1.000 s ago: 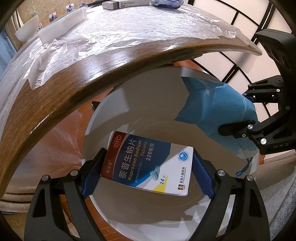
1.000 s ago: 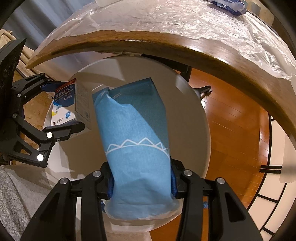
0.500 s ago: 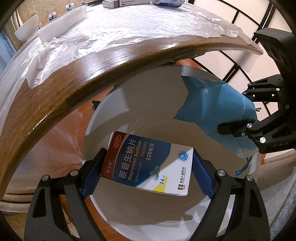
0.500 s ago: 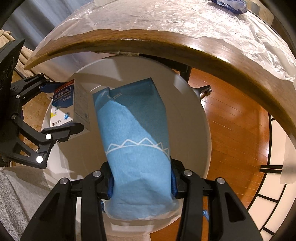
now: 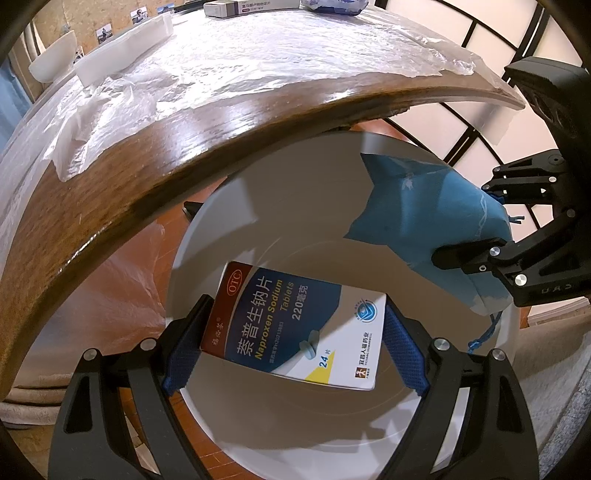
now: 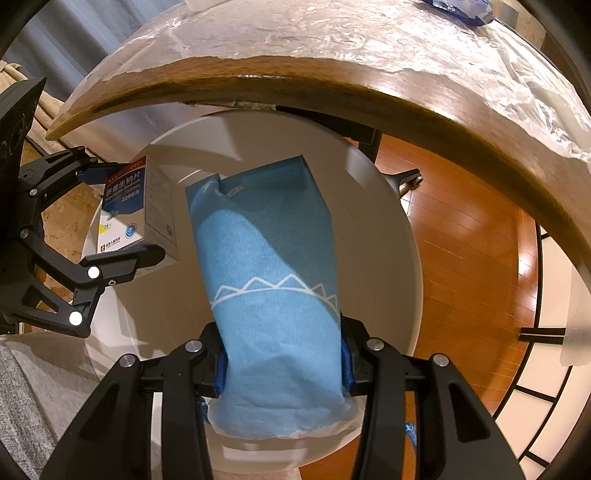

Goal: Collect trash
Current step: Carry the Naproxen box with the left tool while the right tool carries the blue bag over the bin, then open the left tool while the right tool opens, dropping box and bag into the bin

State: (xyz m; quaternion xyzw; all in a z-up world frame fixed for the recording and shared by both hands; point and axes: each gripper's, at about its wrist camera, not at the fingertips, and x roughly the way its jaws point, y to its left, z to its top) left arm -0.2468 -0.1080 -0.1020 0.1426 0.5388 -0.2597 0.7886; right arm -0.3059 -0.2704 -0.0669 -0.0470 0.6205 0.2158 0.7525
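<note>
Your left tongs are clamped on a white, blue and maroon cardboard medicine box printed "Naproxen Sodium Tablets"; the blue-padded fingers press its two short ends. The box hangs tilted over the open mouth of the round white plastic trash bin, apart from the bin wall as far as the left wrist view shows.

Your right tongs are closed on a blue fabric drawstring pouch with a white zigzag line, gripped low at its gathered end. The pouch points up and away from you over the same bin. A blue cord end dangles from it, seen from the left side.

From the right wrist view the box sits just left of the pouch; I cannot tell whether they touch. The left tongs show at the frame's left edge; the right tongs show at the right edge of the left view.

Beyond the bin, a curved dark wooden tabletop covered in crinkled clear plastic sheet arches overhead. Reddish wood plank floor shows under it.

Farther back on the tabletop: a long white tray, a white bowl, a long white and dark carton, and a blue and white packet.
</note>
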